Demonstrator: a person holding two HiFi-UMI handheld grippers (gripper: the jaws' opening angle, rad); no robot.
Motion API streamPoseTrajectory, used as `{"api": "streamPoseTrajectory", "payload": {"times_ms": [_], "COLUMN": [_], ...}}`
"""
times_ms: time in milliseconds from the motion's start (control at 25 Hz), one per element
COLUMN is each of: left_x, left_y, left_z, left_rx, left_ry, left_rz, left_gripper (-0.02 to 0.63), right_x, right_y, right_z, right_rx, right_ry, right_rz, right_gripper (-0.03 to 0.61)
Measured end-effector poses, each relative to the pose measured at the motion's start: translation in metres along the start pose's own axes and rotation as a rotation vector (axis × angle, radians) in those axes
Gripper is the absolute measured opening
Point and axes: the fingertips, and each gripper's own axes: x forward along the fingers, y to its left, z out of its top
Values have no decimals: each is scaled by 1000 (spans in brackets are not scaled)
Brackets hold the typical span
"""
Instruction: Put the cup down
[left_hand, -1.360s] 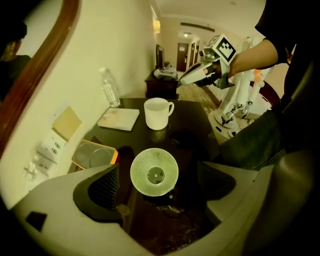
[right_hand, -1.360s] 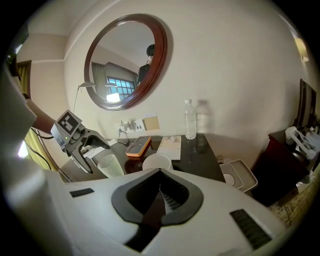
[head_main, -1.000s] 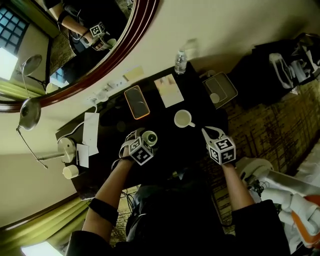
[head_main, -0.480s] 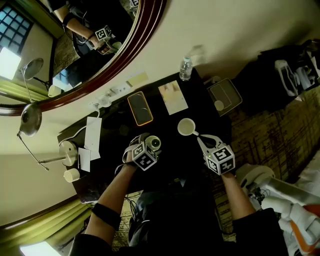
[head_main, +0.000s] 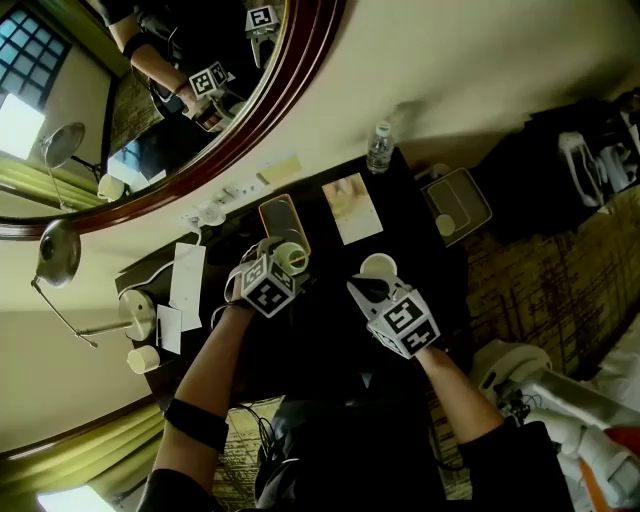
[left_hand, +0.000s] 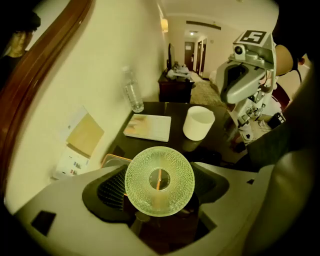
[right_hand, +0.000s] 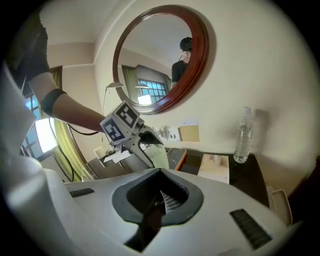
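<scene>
The left gripper (left_hand: 160, 186), jaws wide, clamps the green dimpled glass cup (left_hand: 159, 172), apparently carried above the dark table (left_hand: 220, 112); next, lower it short of the white cup (left_hand: 198, 122) ahead and release, while the right gripper (right_hand: 159, 199) stays out of it, closed on nothing.

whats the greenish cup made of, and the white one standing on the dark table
The greenish cup looks like pressed glass: it is translucent, and a fine dimpled pattern covers it and catches the light. The white cup looks like glazed ceramic: opaque, smooth and plain, with a soft sheen. Matte plastic cannot be ruled out from these views.
</scene>
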Motion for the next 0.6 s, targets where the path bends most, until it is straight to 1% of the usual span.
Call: {"api": "streamPoseTrajectory", "payload": {"times_ms": [120,280,480,600], "left_x": [0,7,26,31], "left_y": [41,86,116,130], "left_z": [4,8,9,10], "left_rx": [-3,-38,-63,-88], "left_ry": [5,2,1,-4], "left_rz": [38,63,62,65], "left_gripper": [385,385,385,385], "right_x": [22,55,84,91], "right_y": [6,13,24,22], "right_z": [14,32,42,41], "right_rx": [-40,-74,-117,-116], "right_ry": [9,11,25,26], "right_rz": [41,82,141,151], "right_gripper": [14,14,14,14]}}
